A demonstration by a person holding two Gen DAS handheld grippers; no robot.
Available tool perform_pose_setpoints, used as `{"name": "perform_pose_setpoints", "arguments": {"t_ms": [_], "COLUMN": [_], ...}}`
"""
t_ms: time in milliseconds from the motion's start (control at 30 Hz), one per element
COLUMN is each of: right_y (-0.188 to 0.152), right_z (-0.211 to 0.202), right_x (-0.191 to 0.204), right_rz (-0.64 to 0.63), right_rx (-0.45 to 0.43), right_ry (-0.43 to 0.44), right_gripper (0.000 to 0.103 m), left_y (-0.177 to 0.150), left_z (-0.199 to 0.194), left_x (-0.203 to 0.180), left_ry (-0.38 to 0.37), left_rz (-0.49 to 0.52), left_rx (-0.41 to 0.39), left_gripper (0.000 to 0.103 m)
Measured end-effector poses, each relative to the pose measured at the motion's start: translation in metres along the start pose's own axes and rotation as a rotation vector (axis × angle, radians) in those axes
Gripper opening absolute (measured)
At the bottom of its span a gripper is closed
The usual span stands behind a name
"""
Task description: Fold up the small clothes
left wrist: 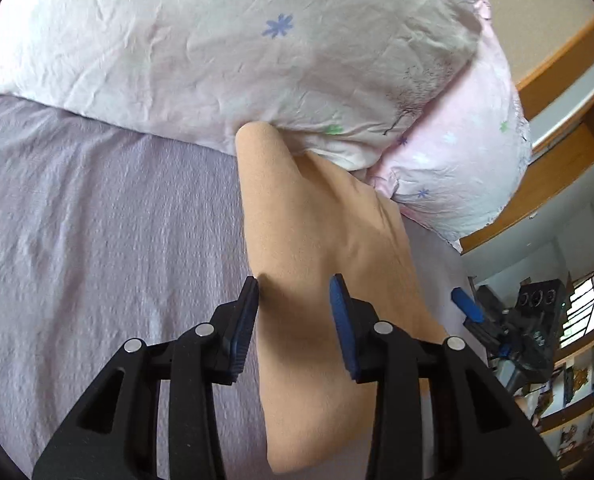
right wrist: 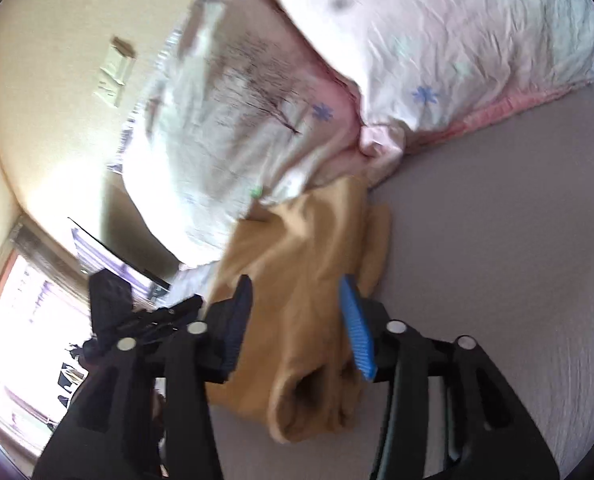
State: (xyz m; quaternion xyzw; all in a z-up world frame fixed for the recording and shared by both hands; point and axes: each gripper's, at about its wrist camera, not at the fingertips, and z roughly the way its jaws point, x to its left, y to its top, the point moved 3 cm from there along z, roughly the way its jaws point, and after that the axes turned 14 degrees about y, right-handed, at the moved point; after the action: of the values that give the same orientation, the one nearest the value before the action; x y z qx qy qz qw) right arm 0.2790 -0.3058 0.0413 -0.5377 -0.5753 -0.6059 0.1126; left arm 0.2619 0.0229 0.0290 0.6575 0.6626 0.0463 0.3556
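Note:
A tan garment lies folded lengthwise on the lilac bed sheet, its far end touching the pillows. My left gripper is open, its blue-padded fingers astride the garment's near part, holding nothing. In the right wrist view the same tan garment looks bunched, with an open sleeve or leg hole near the camera. My right gripper is open above it and empty. The right gripper also shows in the left wrist view at the right, beside the garment.
Two white and pink flowered pillows lie at the head of the bed, against the garment's far end. A wooden headboard and shelves stand at the right. A bright window is at the left in the right wrist view.

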Motion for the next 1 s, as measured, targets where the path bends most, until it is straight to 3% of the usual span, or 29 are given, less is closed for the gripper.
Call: {"name": "perform_pose_setpoints", "arguments": {"t_ms": [33,100,167,233,333,433,500,567,633,733,1000], "right_y": [-0.005,-0.019,-0.030,-0.042,-0.068,-0.090,-0.093,-0.096,-0.105,-0.120,-0.142], "right_z": [0.000,0.006,0.017,0.027,0.028,0.013,0.000,-0.010,-0.019,-0.012,0.011], "right_x": [0.015,0.037,0.047,0.042,0.013,0.001,0.010,0.021,0.033,0.037,0.022], "right_rz": [-0.008,-0.019,-0.022,0.008,0.093,0.156,0.110,0.020,-0.094,-0.205,-0.278], "right_rx": [0.009,0.057,0.109,0.145,0.189,0.185,0.164,0.130,0.082,0.099,0.218], "right_ry": [0.071,0.151,0.171,0.148,-0.008,-0.008,-0.037,-0.138,-0.305,-0.438,-0.574], "right_gripper": [0.067,0.068,0.072,0.073,0.073,0.071,0.078,0.101,0.101,0.101,0.101], "left_y": [-0.008,-0.024,-0.042,-0.060,-0.078,-0.092,-0.095,-0.098,-0.096,-0.099,-0.110], "left_z": [-0.010,-0.027,-0.036,-0.032,-0.018,-0.016,-0.023,-0.034,-0.039,-0.039,-0.020], "left_x": [-0.005,-0.019,-0.034,-0.050,-0.058,-0.048,-0.040,-0.029,-0.021,-0.010,-0.018], "left_ry": [-0.025,-0.099,-0.144,-0.108,0.008,0.046,0.033,0.066,0.160,0.263,0.295], "left_rz": [0.028,0.079,0.142,0.225,0.319,0.351,0.340,0.316,0.302,0.300,0.380], "left_rx": [-0.016,-0.036,-0.043,-0.044,-0.027,-0.001,-0.005,-0.032,-0.079,-0.072,0.009], "left_gripper": [0.044,0.054,0.069,0.071,0.071,0.071,0.076,0.099,0.100,0.102,0.102]}}
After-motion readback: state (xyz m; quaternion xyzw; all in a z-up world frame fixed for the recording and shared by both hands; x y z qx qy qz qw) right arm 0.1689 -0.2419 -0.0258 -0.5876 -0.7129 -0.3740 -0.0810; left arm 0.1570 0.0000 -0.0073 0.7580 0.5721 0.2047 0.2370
